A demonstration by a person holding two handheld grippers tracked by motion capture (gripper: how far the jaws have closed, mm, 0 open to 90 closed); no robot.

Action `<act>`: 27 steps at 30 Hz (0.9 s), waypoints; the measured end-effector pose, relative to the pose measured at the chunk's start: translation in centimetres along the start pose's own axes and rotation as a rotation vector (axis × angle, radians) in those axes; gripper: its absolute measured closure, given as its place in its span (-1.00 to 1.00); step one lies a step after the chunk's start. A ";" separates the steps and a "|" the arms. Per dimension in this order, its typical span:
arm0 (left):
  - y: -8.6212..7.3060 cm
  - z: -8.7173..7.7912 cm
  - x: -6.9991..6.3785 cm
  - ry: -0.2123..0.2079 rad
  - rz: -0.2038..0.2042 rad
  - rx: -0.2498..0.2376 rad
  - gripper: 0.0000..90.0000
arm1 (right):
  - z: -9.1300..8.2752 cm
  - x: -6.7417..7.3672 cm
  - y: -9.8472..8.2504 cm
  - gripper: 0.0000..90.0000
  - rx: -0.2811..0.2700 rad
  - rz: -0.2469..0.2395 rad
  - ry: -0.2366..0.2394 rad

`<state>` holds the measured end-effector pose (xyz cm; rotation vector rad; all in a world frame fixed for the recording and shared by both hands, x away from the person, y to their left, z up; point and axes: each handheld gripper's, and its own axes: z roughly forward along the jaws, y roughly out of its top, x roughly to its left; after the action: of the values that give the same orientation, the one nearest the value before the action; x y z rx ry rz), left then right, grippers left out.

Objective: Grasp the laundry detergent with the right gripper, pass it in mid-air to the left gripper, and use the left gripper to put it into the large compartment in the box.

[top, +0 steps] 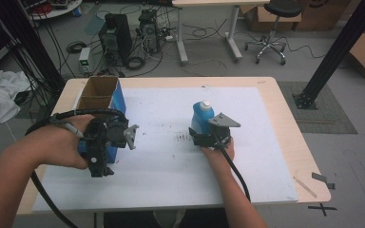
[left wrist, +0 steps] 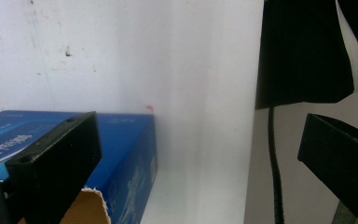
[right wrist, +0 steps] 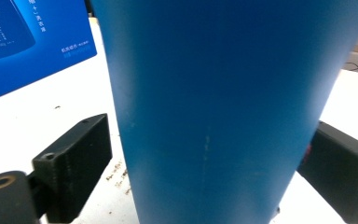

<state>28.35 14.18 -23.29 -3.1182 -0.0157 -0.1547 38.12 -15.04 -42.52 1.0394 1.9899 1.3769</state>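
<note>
Bottle upright near the middle of the white surface — blue, white-capped. We saw the right claw set around its lower body, jaws wide on either side; the left jaw stood clear of it, the right was hard to judge. The left claw stood open at the blue box — one jaw against its side, nothing gripped.
</note>
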 end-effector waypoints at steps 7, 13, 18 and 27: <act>-0.1 0.0 0.1 0.001 -0.005 0.004 -1.00 | 0.1 0.0 -0.2 -0.68 0.006 0.002 -0.013; -0.1 0.0 0.1 0.000 -0.005 0.006 -1.00 | 0.1 0.0 -0.2 -0.62 0.001 -0.001 -0.008; -0.1 0.0 0.2 0.002 -0.005 0.013 -1.00 | -0.1 -0.1 -0.2 -0.51 -0.012 0.000 0.002; 0.0 0.0 0.3 -0.001 -0.009 0.009 -1.00 | 0.0 0.0 -0.3 -0.42 -0.010 -0.007 0.000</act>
<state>28.67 14.17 -23.22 -3.1093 -0.0302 -0.1521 38.02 -15.15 -42.80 1.0271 1.9831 1.3814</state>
